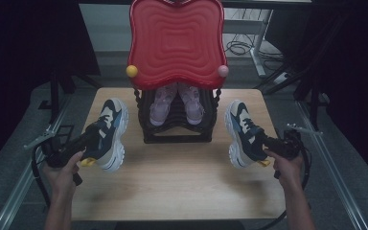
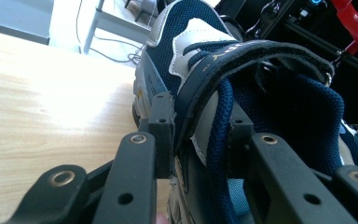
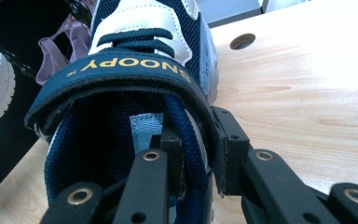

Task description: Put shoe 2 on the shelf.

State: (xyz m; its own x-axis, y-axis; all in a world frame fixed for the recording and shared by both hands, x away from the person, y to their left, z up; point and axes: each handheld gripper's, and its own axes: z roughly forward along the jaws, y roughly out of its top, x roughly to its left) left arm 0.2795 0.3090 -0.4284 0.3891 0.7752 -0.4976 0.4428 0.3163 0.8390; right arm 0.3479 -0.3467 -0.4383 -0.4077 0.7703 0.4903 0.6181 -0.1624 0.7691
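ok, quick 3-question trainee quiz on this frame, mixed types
1. True or false: the left gripper and the right gripper each grip a navy and white sneaker by the collar, one jaw inside the shoe and one outside.
2. What sits on the lower shelf of the black rack, under the red tray?
A. a pink pair of shoes
B. a yellow ball
C. a folded towel
3. Fill in: the strap of the right sneaker carries the word ____ in gold letters.

Key
1. True. The left sneaker and the right one are each clamped at the side of the opening.
2. A, the pink shoes.
3. SNOOPY.
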